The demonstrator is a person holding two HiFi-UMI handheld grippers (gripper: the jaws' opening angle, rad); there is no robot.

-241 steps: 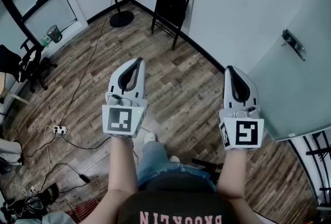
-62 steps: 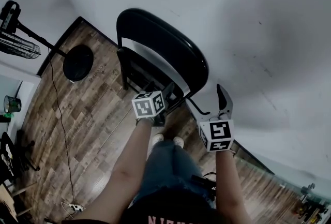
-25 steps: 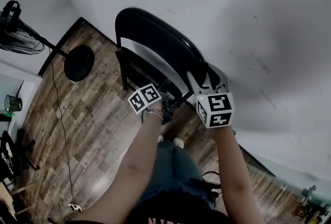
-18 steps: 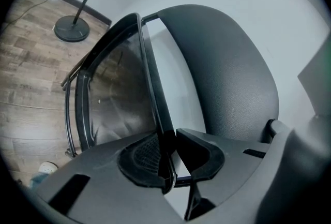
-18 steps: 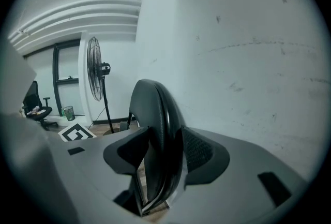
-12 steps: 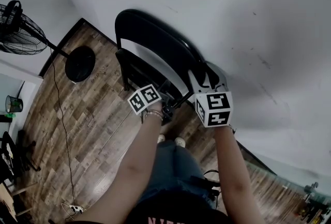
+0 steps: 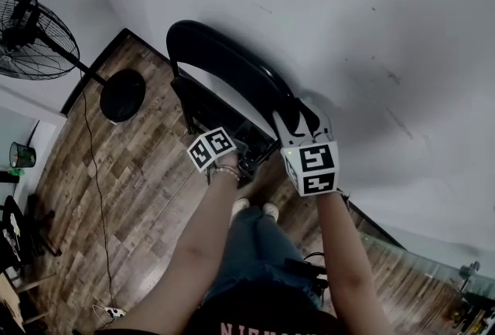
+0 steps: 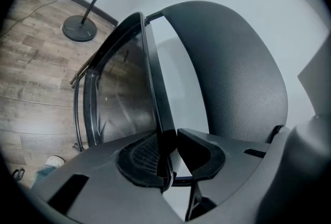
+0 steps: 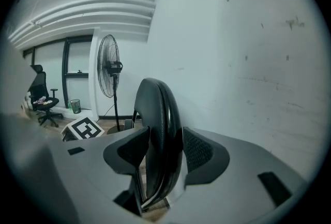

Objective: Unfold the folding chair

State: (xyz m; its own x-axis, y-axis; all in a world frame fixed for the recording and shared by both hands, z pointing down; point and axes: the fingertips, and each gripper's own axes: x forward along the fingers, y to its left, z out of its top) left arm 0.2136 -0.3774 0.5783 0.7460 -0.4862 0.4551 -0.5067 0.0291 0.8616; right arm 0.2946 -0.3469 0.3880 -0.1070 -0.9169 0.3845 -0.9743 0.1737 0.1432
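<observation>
A black folding chair (image 7: 232,66) stands folded against the white wall. Its padded backrest (image 9: 158,114) runs edge-on between the pads of my right gripper (image 7: 298,115), which is shut on its right side; those jaws have just been closing on it. My left gripper (image 7: 244,162) sits lower, mostly hidden under its marker cube (image 7: 210,149). In the left gripper view my left gripper (image 8: 168,140) is shut on the thin edge of the folded seat (image 8: 152,78), with the backrest (image 8: 232,73) to the right.
The white wall (image 7: 371,24) is right behind the chair. A standing fan (image 7: 35,35) with a round base (image 7: 124,96) and a cord stands at the left. The person's shoes (image 7: 251,210) are on the wood floor below the chair. A green bin (image 7: 17,155) sits far left.
The right gripper, beside the chair earlier, has come onto the backrest's edge. Over the last second both grippers and the chair's top have shifted slightly left in the head view.
</observation>
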